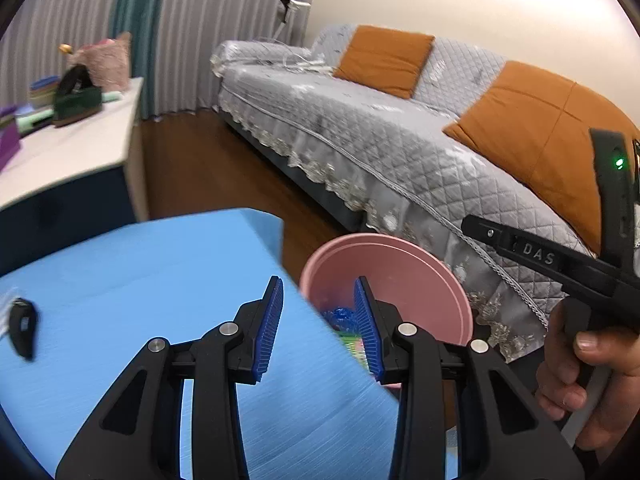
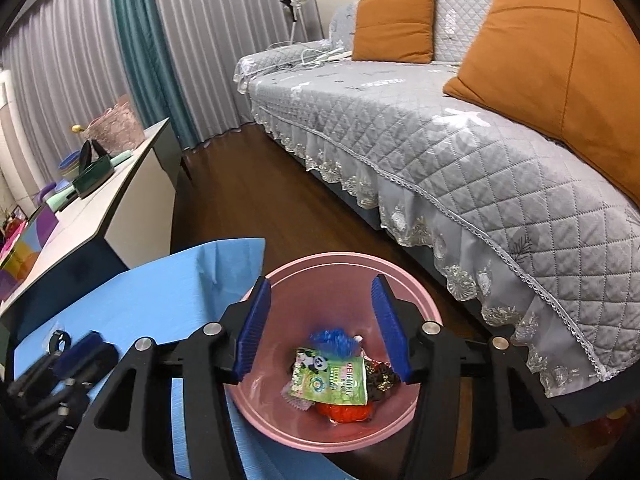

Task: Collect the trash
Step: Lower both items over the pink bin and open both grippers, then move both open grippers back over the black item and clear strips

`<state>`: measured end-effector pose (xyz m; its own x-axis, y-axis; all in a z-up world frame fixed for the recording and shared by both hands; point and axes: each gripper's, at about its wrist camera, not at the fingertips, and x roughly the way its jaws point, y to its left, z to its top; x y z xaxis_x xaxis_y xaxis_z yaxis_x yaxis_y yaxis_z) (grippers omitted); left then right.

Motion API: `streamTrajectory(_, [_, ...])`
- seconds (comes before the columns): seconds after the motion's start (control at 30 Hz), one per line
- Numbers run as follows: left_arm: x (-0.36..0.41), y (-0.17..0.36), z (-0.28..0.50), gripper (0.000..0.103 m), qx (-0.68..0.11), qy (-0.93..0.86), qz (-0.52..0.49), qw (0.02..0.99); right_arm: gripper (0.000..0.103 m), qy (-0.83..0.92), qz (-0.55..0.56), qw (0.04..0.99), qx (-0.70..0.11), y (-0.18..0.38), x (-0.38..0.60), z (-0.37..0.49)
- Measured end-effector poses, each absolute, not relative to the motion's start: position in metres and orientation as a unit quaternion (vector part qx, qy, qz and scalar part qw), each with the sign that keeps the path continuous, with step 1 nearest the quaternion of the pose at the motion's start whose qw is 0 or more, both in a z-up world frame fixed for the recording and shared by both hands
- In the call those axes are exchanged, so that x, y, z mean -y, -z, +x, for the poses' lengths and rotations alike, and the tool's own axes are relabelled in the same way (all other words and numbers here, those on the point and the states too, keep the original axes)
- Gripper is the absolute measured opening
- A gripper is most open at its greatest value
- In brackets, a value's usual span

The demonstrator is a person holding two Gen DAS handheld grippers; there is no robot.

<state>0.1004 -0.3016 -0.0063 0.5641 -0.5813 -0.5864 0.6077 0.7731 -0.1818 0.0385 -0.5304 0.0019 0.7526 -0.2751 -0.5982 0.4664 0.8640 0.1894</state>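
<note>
My left gripper (image 1: 319,328) sits low in the middle of the left wrist view with its blue pads (image 1: 270,330) parted and nothing between them; it hangs over the right edge of the blue table (image 1: 140,280), and the pink bin (image 1: 420,280) shows just past that edge, right of centre. My right gripper (image 2: 320,330) fills the bottom of the right wrist view, jaws standing wide and empty, pointed down into the same bin (image 2: 280,412), which sits on the dark wood floor (image 2: 248,208) close against the table's corner (image 2: 160,300). The trash lies at the bottom of the bin, in the lower middle of that frame: a green packet (image 2: 330,378) with a panda on it on top, a blue crumpled wad (image 2: 334,340) just above it, a red piece (image 2: 344,412) under its lower edge, and a dark wrapper (image 2: 382,376) at its right side. In the left wrist view only the blue wad (image 1: 340,316) and a sliver of green show between my fingers. At the right edge of that view my right hand (image 1: 588,384) wraps the black handle (image 1: 560,264) of the other gripper. A small black object (image 1: 23,330) rests on the table at the far left. The grey quilted sofa (image 2: 460,152) with orange cushions (image 2: 394,26) runs across the upper right of both frames, and a white sideboard (image 2: 100,208) with clutter stands at the left.
</note>
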Motion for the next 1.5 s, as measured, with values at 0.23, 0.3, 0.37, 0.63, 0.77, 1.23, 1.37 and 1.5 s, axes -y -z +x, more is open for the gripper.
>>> streamTrajectory(0.23, [0.245, -0.019, 0.089, 0.036, -0.294, 0.304, 0.025, 0.906, 0.054, 0.185, 0.148, 0.927, -0.290, -0.009, 0.498, 0.044])
streamTrajectory(0.3, [0.229, -0.022, 0.087, 0.036, -0.286, 0.293, 0.023, 0.912, 0.054, 0.178, 0.142, 0.929, -0.292, -0.010, 0.485, 0.047])
streamTrajectory(0.37, [0.212, -0.023, 0.086, 0.036, -0.280, 0.276, 0.022, 0.919, 0.054, 0.169, 0.136, 0.931, -0.294, -0.011, 0.469, 0.051])
streamTrajectory(0.63, [0.140, 0.000, 0.098, 0.036, -0.290, 0.207, -0.012, 0.934, 0.044, 0.118, 0.114, 0.940, -0.298, -0.009, 0.406, 0.071])
streamTrajectory(0.77, [0.104, 0.009, 0.106, 0.036, -0.288, 0.169, -0.005, 0.943, 0.029, 0.067, 0.111, 0.945, -0.299, -0.005, 0.365, 0.090])
streamTrajectory(1.23, [-0.012, 0.047, 0.161, 0.036, -0.320, 0.045, -0.063, 0.944, 0.014, -0.083, 0.115, 0.939, -0.315, 0.025, 0.236, 0.150])
streamTrajectory(1.37, [-0.018, 0.056, 0.178, 0.036, -0.336, 0.033, -0.063, 0.939, 0.016, -0.105, 0.119, 0.932, -0.326, 0.038, 0.209, 0.166])
streamTrajectory(1.5, [-0.013, 0.060, 0.193, 0.036, -0.349, 0.039, -0.055, 0.935, 0.021, -0.114, 0.121, 0.928, -0.335, 0.047, 0.192, 0.179])
